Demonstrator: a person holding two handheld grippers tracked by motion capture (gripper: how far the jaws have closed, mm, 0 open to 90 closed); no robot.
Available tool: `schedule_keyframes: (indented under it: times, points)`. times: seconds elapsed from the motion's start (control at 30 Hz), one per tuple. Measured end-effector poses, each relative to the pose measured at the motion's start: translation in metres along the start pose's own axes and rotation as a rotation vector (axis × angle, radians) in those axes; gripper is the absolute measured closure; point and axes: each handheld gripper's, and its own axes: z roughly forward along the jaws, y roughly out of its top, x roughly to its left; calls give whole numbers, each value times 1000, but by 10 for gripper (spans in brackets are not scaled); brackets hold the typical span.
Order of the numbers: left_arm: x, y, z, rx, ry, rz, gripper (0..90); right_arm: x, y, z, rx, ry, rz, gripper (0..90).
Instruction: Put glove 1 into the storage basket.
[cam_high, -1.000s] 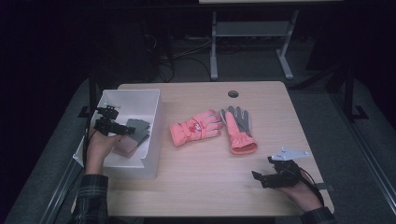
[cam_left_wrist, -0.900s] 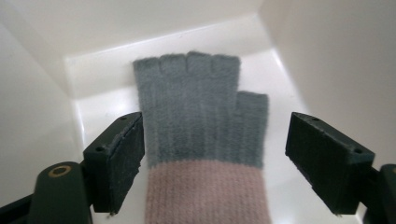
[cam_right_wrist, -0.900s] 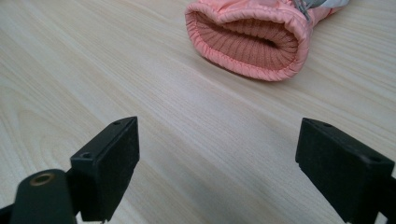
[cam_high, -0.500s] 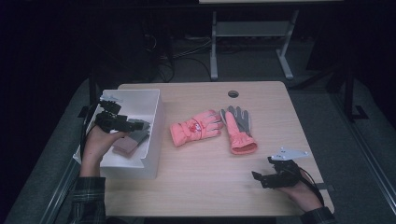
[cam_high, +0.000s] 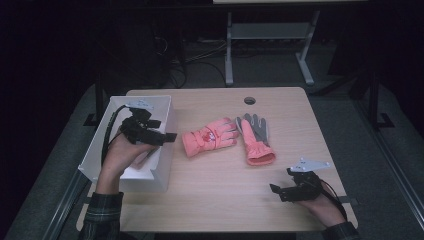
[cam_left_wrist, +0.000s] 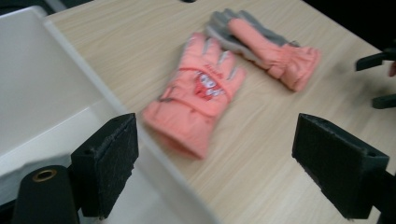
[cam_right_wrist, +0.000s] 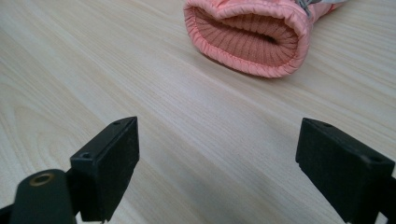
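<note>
Two coral-pink winter gloves lie side by side near the middle of a light wooden table (cam_high: 220, 195). The left glove (cam_high: 209, 140) lies back up, showing a small printed badge, with its fingers pointing toward the far right and its cuff toward the white box. The right glove (cam_high: 256, 140) lies palm up, its grey palm and fingers pointing to the far edge and its ribbed pink cuff toward the person. The two gloves touch or nearly touch at the fingers.

A white open-topped box (cam_high: 161, 165) sits at the table's left side, just beside the left glove's cuff. The person's left hand (cam_high: 122, 155) holds the left gripper (cam_high: 167, 136) above the box's right wall, jaws pointing toward the gloves. In the left gripper view its black jaws stand spread wide with nothing between them, and the box wall, the left glove (cam_left_wrist: 196, 100) and the right glove (cam_left_wrist: 266, 46) lie ahead, slightly blurred.

The right hand (cam_high: 325, 207) rests near the table's front right corner, holding the right gripper (cam_high: 276, 190) low over the bare wood, well apart from the gloves. In the right gripper view its jaws are also spread wide and empty, aimed at the open ribbed cuff of the right glove (cam_right_wrist: 247, 37).

A round cable hole (cam_high: 249, 100) is set near the table's far edge.
</note>
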Motion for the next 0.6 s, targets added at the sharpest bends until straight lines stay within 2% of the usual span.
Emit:
schedule_keyframes:
  times: [0.3,0.6]
  points:
    - [-36,7,26,37,-65,69,143,1,1,1,3,-1,-9,133]
    - [-55,6,46,62,-96,93,144,1,1,1,17,-1,0,127]
